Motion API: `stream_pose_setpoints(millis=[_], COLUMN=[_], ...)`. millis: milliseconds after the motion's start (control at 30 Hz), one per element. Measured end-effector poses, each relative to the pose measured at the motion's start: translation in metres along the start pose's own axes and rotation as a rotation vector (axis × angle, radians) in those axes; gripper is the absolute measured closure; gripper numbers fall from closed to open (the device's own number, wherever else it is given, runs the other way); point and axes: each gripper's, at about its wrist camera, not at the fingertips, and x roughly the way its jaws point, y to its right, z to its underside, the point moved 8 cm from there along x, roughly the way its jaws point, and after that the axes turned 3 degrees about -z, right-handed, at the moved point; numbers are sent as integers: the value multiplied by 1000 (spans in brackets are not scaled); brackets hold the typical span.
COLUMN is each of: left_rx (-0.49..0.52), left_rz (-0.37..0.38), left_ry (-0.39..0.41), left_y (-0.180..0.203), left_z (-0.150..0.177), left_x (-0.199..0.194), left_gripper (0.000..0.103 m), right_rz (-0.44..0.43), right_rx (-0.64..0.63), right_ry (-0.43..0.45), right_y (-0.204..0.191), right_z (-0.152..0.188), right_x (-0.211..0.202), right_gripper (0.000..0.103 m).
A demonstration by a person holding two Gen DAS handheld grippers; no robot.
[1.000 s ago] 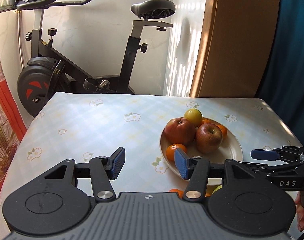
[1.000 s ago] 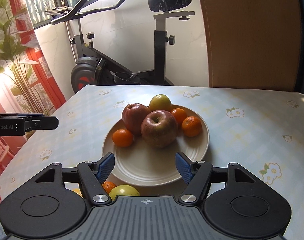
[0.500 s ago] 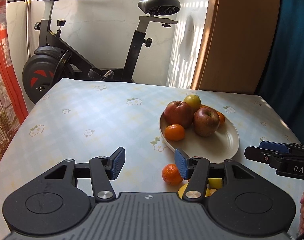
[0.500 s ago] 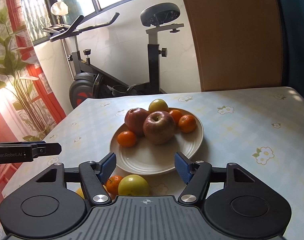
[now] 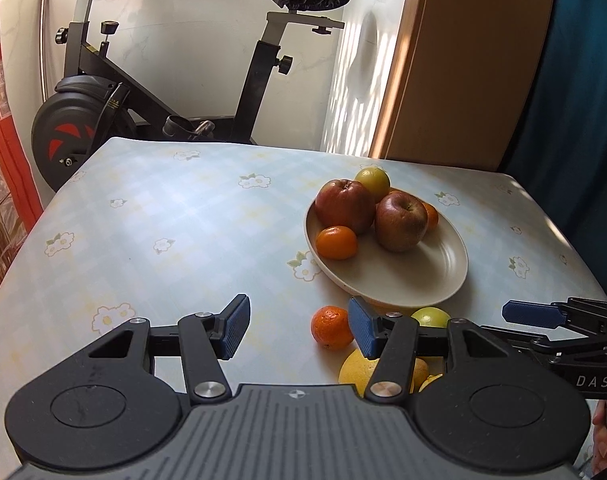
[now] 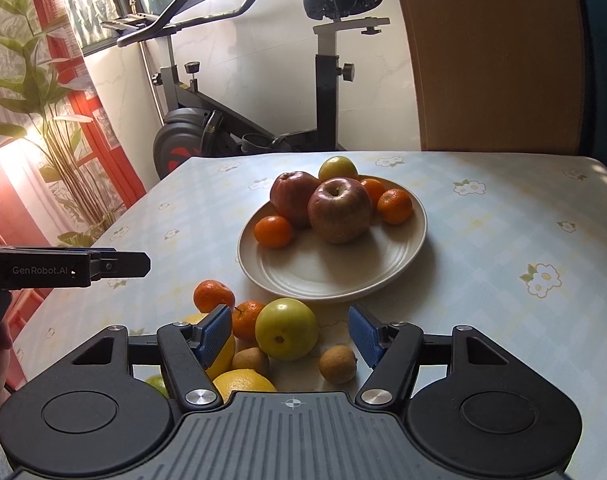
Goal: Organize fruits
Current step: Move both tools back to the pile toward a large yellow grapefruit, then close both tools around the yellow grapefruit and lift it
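A cream plate (image 6: 331, 268) (image 5: 427, 280) on the table holds two red apples (image 6: 339, 210), a yellow-green fruit (image 6: 337, 168) and several mandarins (image 6: 273, 232). In front of it lie loose fruit: a green apple (image 6: 286, 329), two mandarins (image 6: 214, 295), two small brown kiwis (image 6: 337, 364) and yellow lemons (image 6: 243, 384). My right gripper (image 6: 289, 334) is open and empty, raised above the green apple. My left gripper (image 5: 299, 330) is open and empty, left of a loose mandarin (image 5: 330, 327).
The table has a pale flowered cloth (image 5: 163, 220). An exercise bike (image 5: 115, 92) stands behind the far edge. A wooden panel (image 6: 495, 52) is at the back right, a plant (image 6: 43, 92) and red frame to the left.
Both grippers have pulled back and risen from the plate. The loose fruit in front of the plate has come into view under them. Both stay open.
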Motion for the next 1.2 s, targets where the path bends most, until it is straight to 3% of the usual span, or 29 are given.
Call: stream_pose_setpoints(millis=[567, 867, 1200], left_rx=[15, 22, 69], left_rz=[40, 75, 101], left_ry=[-6, -20, 0], left_y=[9, 16, 33], left_z=[6, 9, -10], left_x=[-9, -9, -6], left_gripper=[46, 46, 48], right_rz=[-78, -89, 39], right_rx=[-28, -24, -12], right_ry=[-149, -193, -124], right_y=[-27, -22, 24], right_z=[42, 54, 43], right_x=[10, 13, 2], right_gripper=[40, 51, 52])
